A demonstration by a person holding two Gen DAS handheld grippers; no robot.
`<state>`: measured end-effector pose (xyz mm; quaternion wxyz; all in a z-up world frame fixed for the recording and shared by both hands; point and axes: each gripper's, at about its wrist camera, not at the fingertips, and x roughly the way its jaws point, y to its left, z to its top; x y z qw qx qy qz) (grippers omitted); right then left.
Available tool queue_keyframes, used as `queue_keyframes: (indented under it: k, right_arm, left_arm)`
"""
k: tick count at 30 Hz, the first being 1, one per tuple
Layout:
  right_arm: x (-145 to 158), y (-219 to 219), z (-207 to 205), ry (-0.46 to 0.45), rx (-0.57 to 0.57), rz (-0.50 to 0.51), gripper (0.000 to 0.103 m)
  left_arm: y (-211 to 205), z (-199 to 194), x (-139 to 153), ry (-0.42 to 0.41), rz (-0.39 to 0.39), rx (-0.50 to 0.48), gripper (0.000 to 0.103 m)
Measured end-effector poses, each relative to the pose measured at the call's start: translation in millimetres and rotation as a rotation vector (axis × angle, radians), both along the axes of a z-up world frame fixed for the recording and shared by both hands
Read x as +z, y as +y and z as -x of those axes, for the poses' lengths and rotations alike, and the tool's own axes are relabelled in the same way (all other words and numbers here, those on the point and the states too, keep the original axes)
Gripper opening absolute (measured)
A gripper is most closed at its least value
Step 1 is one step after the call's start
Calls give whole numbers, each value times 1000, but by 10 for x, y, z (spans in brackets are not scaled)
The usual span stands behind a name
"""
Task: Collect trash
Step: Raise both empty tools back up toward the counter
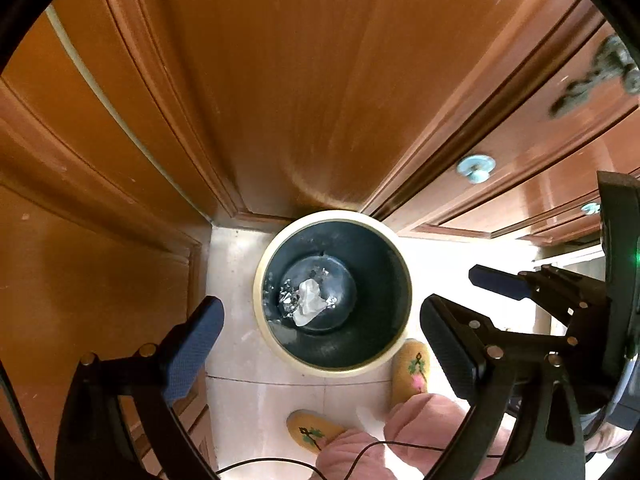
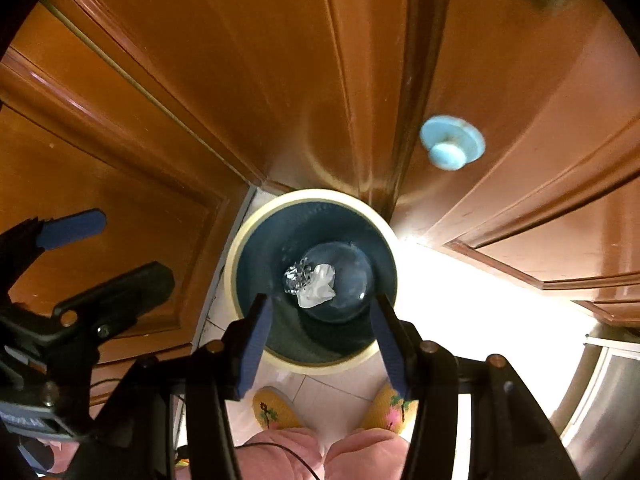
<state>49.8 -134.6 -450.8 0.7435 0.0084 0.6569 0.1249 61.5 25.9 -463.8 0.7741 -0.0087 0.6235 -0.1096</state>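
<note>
at the bottom of both frames a person's pink trouser knees (image 2: 320, 456) and yellow slippers (image 1: 410, 372) stand close to the bin (image 1: 260, 292), close enough for both tools to hang straight over its mouth. the left gripper (image 1: 320, 344) has its fingers (image 1: 192, 344) spread wide with nothing between them; the right gripper (image 2: 320, 344) is half spread, also empty, so both loads look dropped. below them, mid-frame, the white paper (image 1: 308, 300) lies touching the foil (image 1: 290, 298) on the bin's floor. beyond, in the upper frame, wooden cabinet doors (image 1: 280, 80) back the bin into a corner.
</note>
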Motion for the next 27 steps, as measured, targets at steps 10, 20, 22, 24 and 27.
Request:
queue_keyframes:
  k: [10,20,22,24,27]
  right_arm:
    - [834,-106,140,-11,-56,-31,52]
    - [1905,-270,445,-27,-76,-50,52]
    - [2151,-292,500,-46,-71,-56,52]
    - [2408,-313,534,-71,-67,-66,52]
    - [2786,-330,560,-111,-69,-84,53]
  left_arm:
    - [-26,130,1039,-47,6,19,97]
    - [-74,357,2380,-129,52,40,97]
    - [-96,414,2687,-156,57,36,97]
    - [-135,471,3012,-179,63,28,97]
    - [-166,522,3412,-209,56,15,97]
